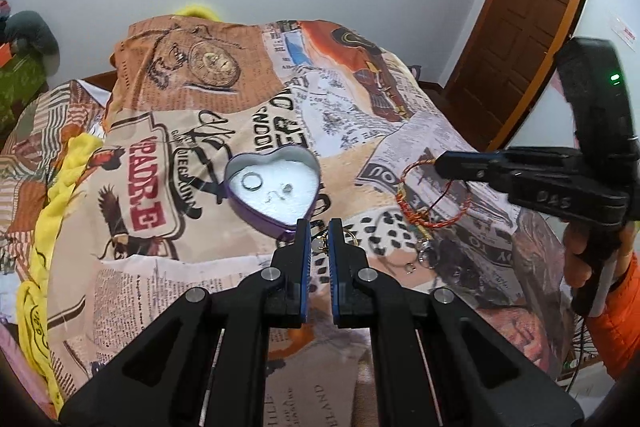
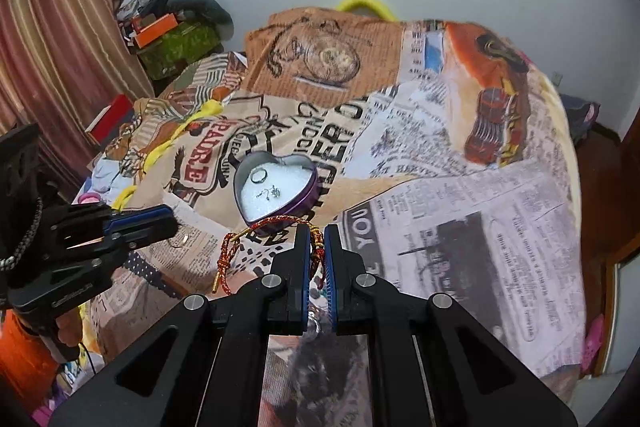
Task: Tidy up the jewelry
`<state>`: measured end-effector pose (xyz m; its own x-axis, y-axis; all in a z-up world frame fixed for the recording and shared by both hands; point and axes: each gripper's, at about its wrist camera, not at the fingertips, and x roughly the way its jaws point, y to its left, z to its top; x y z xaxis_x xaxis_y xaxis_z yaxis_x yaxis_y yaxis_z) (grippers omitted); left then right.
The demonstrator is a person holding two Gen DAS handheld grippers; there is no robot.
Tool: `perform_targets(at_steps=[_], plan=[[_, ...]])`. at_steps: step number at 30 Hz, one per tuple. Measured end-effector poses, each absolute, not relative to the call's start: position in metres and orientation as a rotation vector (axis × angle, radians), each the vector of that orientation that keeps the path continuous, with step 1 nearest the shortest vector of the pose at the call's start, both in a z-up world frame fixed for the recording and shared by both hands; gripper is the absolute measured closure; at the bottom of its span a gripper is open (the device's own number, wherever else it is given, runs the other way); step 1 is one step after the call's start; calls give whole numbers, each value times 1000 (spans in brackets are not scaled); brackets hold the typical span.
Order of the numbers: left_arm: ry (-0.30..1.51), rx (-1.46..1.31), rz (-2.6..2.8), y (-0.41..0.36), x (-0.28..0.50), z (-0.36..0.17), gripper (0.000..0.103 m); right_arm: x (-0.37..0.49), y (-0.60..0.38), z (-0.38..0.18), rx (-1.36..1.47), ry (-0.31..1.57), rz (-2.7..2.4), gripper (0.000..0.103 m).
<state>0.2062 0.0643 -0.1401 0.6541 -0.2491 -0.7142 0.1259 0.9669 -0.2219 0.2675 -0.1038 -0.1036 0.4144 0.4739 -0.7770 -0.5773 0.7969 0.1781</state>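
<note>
A purple heart-shaped tin (image 1: 276, 225) (image 2: 306, 201) lies open on the bed with a white lining. Inside it are a ring (image 1: 252, 181) (image 2: 259, 176) and a small earring (image 1: 286, 189) (image 2: 275, 192). My left gripper (image 1: 319, 227) (image 2: 170, 220) hangs just in front of the tin, shut on a small gold piece of jewellery (image 1: 320, 244). To the tin's right, my right gripper (image 2: 318, 233) (image 1: 440, 163) is shut on a red and gold thread bracelet (image 2: 226, 255) (image 1: 405, 203), which dangles above the sheet.
A newspaper-print bedsheet (image 1: 160, 267) covers the bed. Loose small rings (image 1: 428, 255) lie on it right of the left gripper. A yellow cloth (image 1: 60, 187) runs along the left side. A wooden door (image 1: 520, 27) stands at the right. A hand in an orange sleeve (image 1: 616, 327) holds the right gripper.
</note>
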Motion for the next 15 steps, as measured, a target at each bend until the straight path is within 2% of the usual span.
perform_targets(at_steps=[8, 15], plan=[[848, -172, -200, 75, 208, -151, 96, 284, -84, -147, -155, 1055, 643, 97], [868, -185, -204, 77, 213, -162, 96, 281, -86, -160, -215, 1124, 668, 97]])
